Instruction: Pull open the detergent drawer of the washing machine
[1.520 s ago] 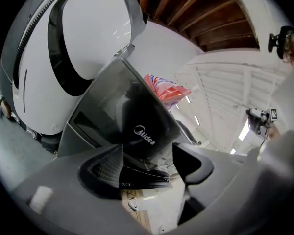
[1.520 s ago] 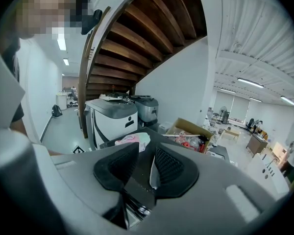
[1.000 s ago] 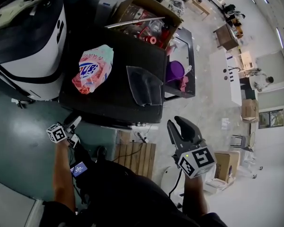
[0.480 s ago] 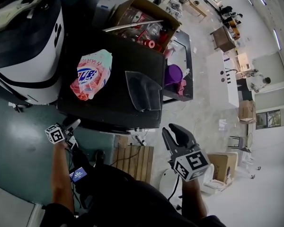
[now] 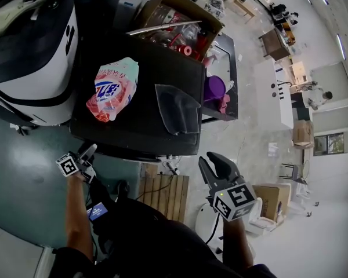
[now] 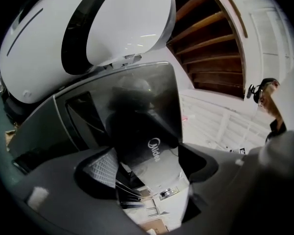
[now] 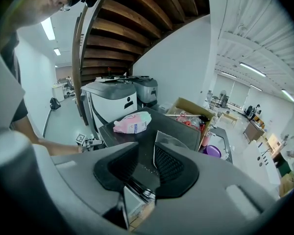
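My left gripper (image 5: pixel 88 153) — at the washing machine (image 5: pixel 140 133) front-left corner, jaws opening, detergent drawer (image 6: pixel 139 131) front between them, not gripped | my right gripper (image 5: pixel 216 165) — off the machine's front-right corner, jaws apart, empty

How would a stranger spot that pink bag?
Find the dark washer in the middle, beside the big white machine. The bag lies on its top, toward the left. It alone is pink with blue print; its neighbour is a clear plastic sheet.
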`<state>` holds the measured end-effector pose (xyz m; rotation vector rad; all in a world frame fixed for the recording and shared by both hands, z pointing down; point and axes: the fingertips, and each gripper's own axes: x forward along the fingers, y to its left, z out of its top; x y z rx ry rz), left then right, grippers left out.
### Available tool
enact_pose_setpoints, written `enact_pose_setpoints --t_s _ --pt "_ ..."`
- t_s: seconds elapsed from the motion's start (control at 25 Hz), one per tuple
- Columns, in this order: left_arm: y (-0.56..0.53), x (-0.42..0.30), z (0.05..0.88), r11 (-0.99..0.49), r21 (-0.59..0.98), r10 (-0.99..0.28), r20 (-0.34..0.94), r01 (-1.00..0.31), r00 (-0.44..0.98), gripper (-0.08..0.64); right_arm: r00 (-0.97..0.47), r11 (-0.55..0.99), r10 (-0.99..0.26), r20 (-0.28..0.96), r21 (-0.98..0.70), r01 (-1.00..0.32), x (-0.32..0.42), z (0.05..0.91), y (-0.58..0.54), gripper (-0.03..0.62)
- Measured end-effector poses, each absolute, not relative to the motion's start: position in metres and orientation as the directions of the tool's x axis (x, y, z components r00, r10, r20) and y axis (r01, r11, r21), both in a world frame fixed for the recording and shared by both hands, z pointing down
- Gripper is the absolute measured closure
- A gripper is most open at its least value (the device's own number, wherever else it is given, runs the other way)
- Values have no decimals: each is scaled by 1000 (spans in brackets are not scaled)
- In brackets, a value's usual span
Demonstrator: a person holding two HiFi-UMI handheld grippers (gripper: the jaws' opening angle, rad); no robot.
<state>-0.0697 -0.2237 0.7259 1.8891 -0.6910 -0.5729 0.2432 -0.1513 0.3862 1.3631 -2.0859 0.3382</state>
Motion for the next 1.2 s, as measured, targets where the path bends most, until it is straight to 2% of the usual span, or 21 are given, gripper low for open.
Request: enact_pose_setpoints --t_s 0.08,0.16,0.36,0.4,0.44,0.48,0.52,0.56,0.6,0.64,0.88,0.96,1.08,1.2 --pt "-218 -70 726 -326 920 -696 -77 -219 714 141 -274 432 -732 624 114 -895 244 389 -151 495" --pt "-200 -75 728 -319 922 -710 -79 -221 699 175 -274 431 -729 627 109 -896 245 391 -151 495" --pt "-155 -77 731 -304 934 -715 -93 -187 693 176 -281 431 -729 624 100 -897 242 393 -154 495" --pt "-144 -78 725 -337 925 -709 -125 -177 694 224 -286 435 -730 621 99 -895 240 392 -156 495" --pt "-133 -81 708 -396 908 -704 -203 -139 680 405 -294 442 -729 618 96 -892 235 392 -157 495" --pt "-123 -86 687 -459 884 -697 -295 -92 653 500 -306 452 -726 616 91 -888 230 394 -159 495" --pt "-118 -90 667 -505 860 -689 -346 -78 637 498 -321 463 -721 614 83 -882 224 396 -161 495" --pt "-118 -92 656 -525 845 -681 -344 -104 647 434 -337 475 -716 612 73 -877 218 398 -163 495" --pt "-121 -92 650 -524 841 -676 -315 -135 666 337 -353 487 -709 610 62 -871 211 400 -164 495" --pt "-126 -94 649 -506 850 -681 -288 -148 673 309 -369 501 -701 610 53 -864 204 402 -163 495" --pt "-132 -147 656 -363 902 -806 -180 -231 565 232 -428 561 -664 613 30 -827 171 405 -155 495" --pt "-129 -147 678 -299 932 -818 -139 -206 559 218 -418 555 -666 618 36 -831 173 404 -152 495" --pt "-127 -121 735 -195 965 -776 -43 -175 629 138 -409 550 -663 627 37 -835 175 407 -148 495" --pt "-138 -93 762 -201 959 -723 -8 -199 691 121 -408 551 -654 637 33 -834 174 410 -143 495"
